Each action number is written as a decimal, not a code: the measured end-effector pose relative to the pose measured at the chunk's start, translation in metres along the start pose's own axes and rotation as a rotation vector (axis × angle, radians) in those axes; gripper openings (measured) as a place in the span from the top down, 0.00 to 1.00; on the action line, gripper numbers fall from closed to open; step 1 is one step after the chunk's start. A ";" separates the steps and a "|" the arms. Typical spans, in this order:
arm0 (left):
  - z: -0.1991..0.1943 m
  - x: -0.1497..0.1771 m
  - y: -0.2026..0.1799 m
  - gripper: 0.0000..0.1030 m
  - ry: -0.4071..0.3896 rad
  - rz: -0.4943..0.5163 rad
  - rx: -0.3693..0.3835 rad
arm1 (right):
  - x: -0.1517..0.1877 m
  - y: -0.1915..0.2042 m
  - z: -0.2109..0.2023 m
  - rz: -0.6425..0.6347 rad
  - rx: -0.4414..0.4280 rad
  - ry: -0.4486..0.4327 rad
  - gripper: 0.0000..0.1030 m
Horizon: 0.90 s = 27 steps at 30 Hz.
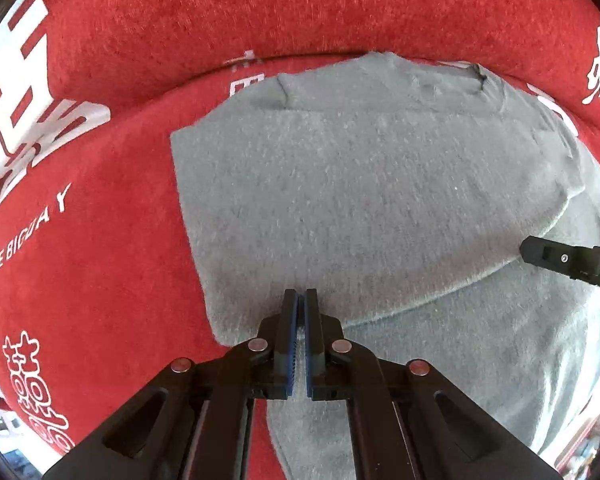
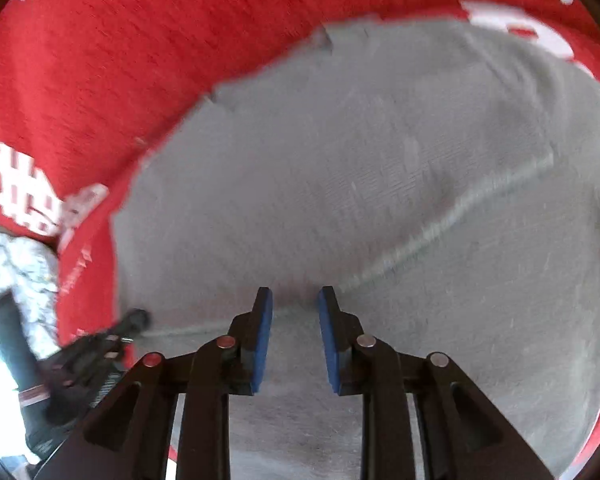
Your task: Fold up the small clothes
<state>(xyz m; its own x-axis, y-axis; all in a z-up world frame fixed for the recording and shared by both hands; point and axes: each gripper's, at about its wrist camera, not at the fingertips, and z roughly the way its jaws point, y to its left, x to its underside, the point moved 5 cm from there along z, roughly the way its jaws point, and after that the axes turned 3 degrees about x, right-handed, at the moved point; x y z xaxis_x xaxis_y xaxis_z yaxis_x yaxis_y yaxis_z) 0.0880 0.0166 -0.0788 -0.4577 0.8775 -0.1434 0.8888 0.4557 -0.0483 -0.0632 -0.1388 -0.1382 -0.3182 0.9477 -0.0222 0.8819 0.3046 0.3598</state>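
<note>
A grey garment [image 1: 360, 200] lies spread on a red cover with white lettering [image 1: 112, 240], which looks like a sofa or bed cover rather than a counter. One part of the garment is already folded over, and its hem makes a diagonal edge [image 1: 440, 296] that runs from the near middle up to the right.

The left gripper [image 1: 301, 300] points down at the near end of this folded edge. Its jaws are closed together, and I see no cloth between the blue pads. The right gripper [image 2: 295, 300] hovers just above the same hem, jaws apart by a narrow gap, with nothing between them. Its view is blurred, so contact with the cloth cannot be judged.

The fold seems partly done. The risk from here, in my judgement:
- The narrow right jaws may take only the top layer, or miss the hem, and then the layer below stays behind.
- The closed left gripper holds nothing, so the cloth can slide on the soft cover when the other side pulls, and the finished fold opens again.
</note>
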 end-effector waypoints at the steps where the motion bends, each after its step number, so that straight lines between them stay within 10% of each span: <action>1: -0.002 0.001 0.002 0.96 0.011 -0.012 0.009 | 0.001 -0.004 -0.003 0.009 -0.004 -0.001 0.74; 25: -0.041 0.017 -0.008 0.96 0.049 -0.079 0.006 | 0.057 -0.036 -0.081 0.084 0.060 -0.032 0.35; 26: -0.042 0.016 -0.007 0.85 0.046 -0.087 0.012 | 0.059 -0.036 -0.084 0.084 0.058 -0.039 0.34; 27: -0.043 0.016 -0.007 0.34 0.043 -0.093 0.014 | 0.060 -0.036 -0.086 0.083 0.058 -0.044 0.32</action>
<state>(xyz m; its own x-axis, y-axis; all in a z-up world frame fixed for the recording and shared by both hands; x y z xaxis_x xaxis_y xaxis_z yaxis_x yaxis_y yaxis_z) 0.0737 0.0345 -0.0379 -0.5385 0.8373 -0.0951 0.8426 0.5336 -0.0732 -0.1442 -0.1013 -0.0729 -0.2290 0.9728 -0.0361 0.9236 0.2289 0.3074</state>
